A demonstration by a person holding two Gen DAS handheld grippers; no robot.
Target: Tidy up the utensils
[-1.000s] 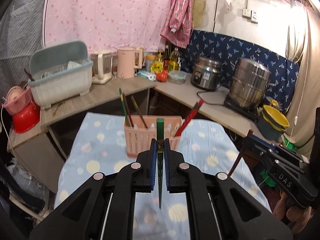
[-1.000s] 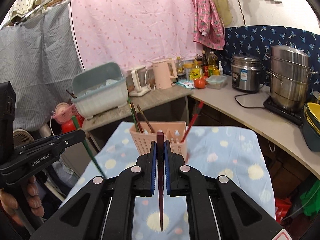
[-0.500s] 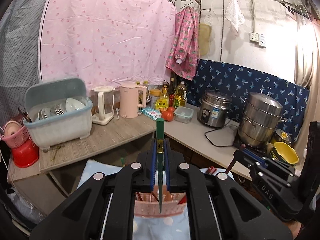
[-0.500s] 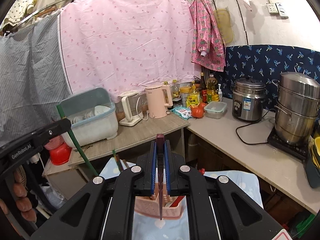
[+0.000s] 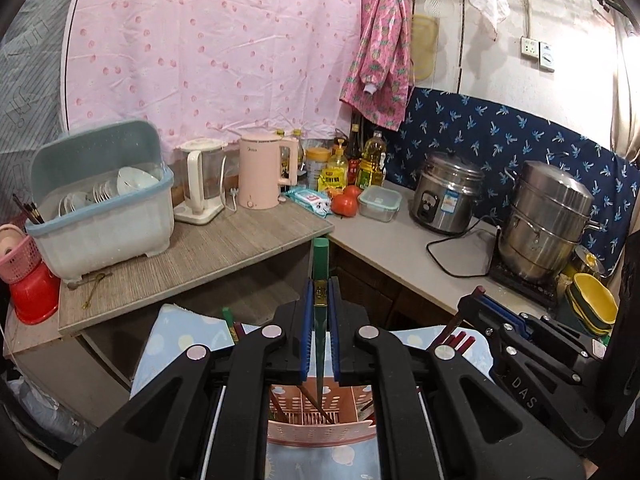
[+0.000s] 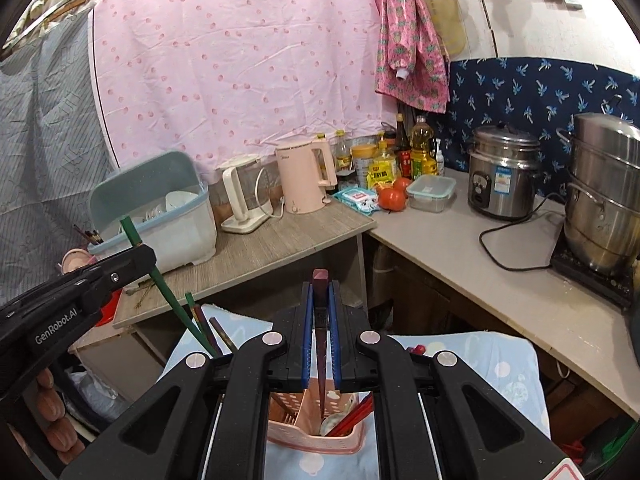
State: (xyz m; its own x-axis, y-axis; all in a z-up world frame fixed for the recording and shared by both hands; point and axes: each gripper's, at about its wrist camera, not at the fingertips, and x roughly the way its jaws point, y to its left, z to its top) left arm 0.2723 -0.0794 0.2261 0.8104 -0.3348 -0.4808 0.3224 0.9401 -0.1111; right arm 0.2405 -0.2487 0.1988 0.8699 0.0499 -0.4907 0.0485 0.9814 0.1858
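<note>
Am holding green chopstick (image 5: 320, 276) in left gripper (image 5: 320, 340), maroon chopstick (image 6: 320, 304) in right gripper (image 6: 320, 340); aiming tips down into pink basket (image 6: 316, 438), lowering straight, separate compartments.

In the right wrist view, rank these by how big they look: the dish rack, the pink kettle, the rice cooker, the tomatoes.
1. dish rack
2. rice cooker
3. pink kettle, close to the cooker, so that order is unsure
4. tomatoes, clearly smallest
</note>
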